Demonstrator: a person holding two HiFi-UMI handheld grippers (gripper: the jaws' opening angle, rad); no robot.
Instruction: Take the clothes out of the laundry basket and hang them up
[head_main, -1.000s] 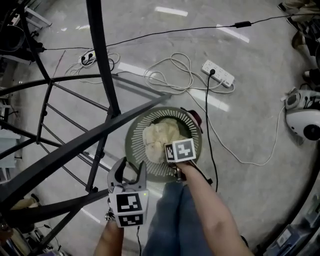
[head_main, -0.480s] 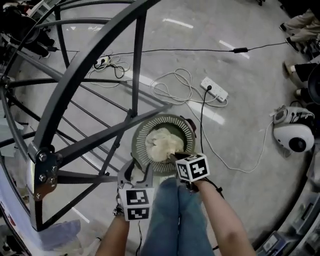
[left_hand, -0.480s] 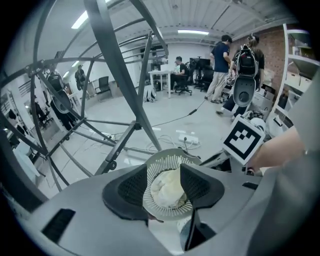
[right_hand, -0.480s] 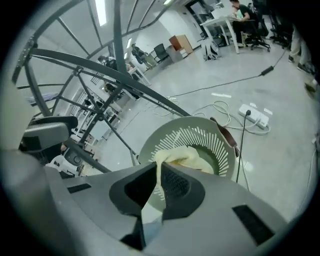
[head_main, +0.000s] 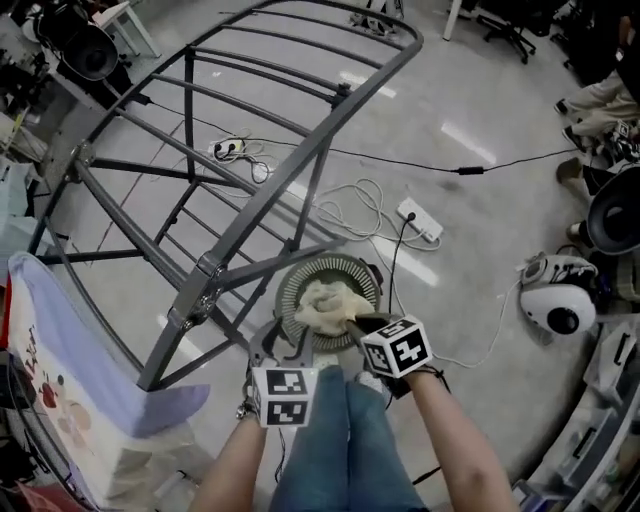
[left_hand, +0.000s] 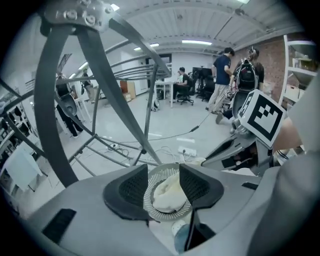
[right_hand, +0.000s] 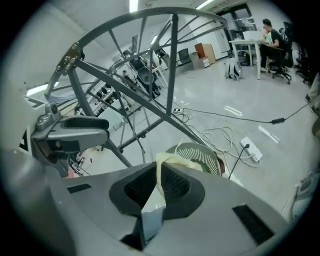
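- Centrally, in the head view, the round slatted laundry basket (head_main: 292, 296) stands on the floor just beyond the person's knees. Its near rim is hidden behind the two hand-held grippers.
- Cream garment (head_main: 322, 303): bunched in the basket, with one fold drawn up and to the right toward the right hand-held gripper (head_main: 352, 324). What kind of garment it is cannot be made out.
- Right hand-held gripper, own view (right_hand: 159, 181): the jaws are clenched on a thin fold of the cream garment (right_hand: 167, 161). The fold rises between the pads and trails back to the basket (right_hand: 202, 150) beyond.
- Left hand-held gripper (head_main: 283, 348): held just left of the right one, near the basket's near-left rim. In its own view (left_hand: 165, 186) the jaws stand apart and released. The basket (left_hand: 150, 202) and the garment (left_hand: 167, 192) show through the gap, farther off and untouched.
- Drying rack (head_main: 262, 190): a grey tube frame filling the left and far part of the scene. Its nearest bars cross just left of the basket.
- Lavender cloth (head_main: 70, 340): draped over the rack's near-left rail. Its printed side, at the left edge, is too small to make out.
- Power strip (head_main: 420, 222) and looped white cable (head_main: 352, 205): on the floor beyond the basket.
- Blue trousers (head_main: 345, 440): hide the floor nearest the person.
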